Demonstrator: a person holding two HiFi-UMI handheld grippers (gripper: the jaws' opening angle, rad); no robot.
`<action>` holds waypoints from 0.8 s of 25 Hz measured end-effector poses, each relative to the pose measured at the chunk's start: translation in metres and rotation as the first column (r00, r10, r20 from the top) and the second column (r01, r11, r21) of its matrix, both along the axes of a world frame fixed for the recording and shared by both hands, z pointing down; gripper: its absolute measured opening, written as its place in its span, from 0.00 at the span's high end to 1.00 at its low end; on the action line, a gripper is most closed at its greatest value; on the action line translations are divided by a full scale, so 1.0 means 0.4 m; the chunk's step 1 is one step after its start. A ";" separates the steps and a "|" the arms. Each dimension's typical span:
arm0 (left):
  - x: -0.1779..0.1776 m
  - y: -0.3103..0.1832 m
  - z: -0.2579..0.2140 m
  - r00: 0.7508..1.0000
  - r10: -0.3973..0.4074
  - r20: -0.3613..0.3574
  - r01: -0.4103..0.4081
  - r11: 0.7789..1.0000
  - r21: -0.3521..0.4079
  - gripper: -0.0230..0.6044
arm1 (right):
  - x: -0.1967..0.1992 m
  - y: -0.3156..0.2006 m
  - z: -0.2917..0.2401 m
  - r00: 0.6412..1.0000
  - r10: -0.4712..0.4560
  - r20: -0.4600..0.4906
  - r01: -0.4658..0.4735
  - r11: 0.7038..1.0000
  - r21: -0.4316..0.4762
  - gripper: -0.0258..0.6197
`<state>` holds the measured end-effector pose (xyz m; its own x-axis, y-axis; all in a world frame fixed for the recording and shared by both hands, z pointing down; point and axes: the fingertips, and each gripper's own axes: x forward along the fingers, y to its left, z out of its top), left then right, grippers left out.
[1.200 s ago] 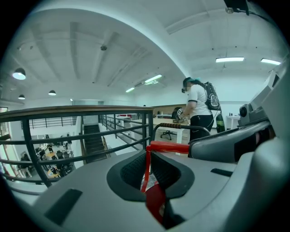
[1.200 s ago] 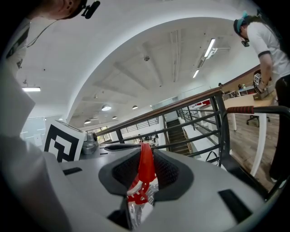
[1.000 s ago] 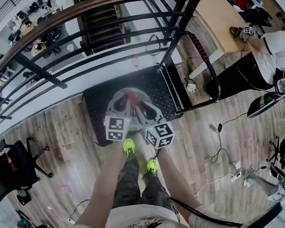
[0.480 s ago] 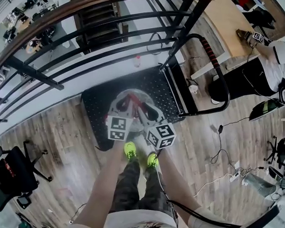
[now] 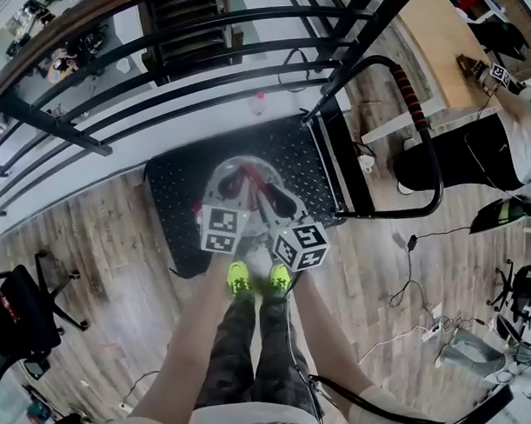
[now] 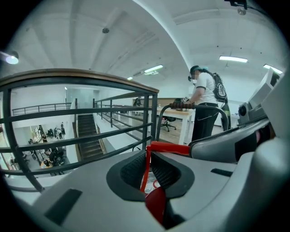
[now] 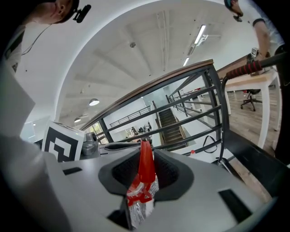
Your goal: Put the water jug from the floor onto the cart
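The clear water jug (image 5: pixel 236 175) is seen from above, over the black studded deck of the cart (image 5: pixel 291 152); whether it rests on the deck I cannot tell. Its red handle (image 5: pixel 250 186) runs across the top. My left gripper (image 5: pixel 237 192) is shut on the red handle strap (image 6: pixel 170 148), which passes between its pads (image 6: pixel 131 170). My right gripper (image 5: pixel 263 200) is shut on the other end of the red handle (image 7: pixel 146 164), next to a foil-wrapped piece (image 7: pixel 141 206). Both grippers stand close together above the jug, and they hide much of its top.
The cart's push bar (image 5: pixel 421 114) with a red grip rises at the right. A black railing (image 5: pixel 156 63) runs just beyond the cart. An office chair (image 5: pixel 17 311) stands at the left. Cables (image 5: pixel 407 284) lie on the floor; a person (image 5: pixel 472 156) stands by a table.
Both grippers and the jug have sunk lower over the cart deck. The person's feet have drawn together just behind the cart.
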<state>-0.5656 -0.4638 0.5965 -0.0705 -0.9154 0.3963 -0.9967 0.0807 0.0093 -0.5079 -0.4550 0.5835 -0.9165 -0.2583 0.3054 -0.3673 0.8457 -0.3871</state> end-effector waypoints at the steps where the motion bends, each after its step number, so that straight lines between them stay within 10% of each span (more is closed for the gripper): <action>1: -0.006 -0.007 0.011 1.000 -0.003 0.003 0.003 1.000 -0.005 0.92 | -0.006 -0.008 0.011 1.000 -0.002 0.000 0.002 1.000 -0.005 0.82; 20: -0.059 -0.177 0.057 1.000 -0.009 -0.003 0.009 0.998 0.069 0.92 | -0.061 -0.212 0.077 0.998 0.058 0.031 -0.059 0.998 0.034 0.82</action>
<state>-0.5893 -0.5346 0.6194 -0.0779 -0.9401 0.3320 -0.9959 0.0890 0.0183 -0.5322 -0.5399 0.6144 -0.9079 -0.3219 0.2683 -0.4056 0.8362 -0.3691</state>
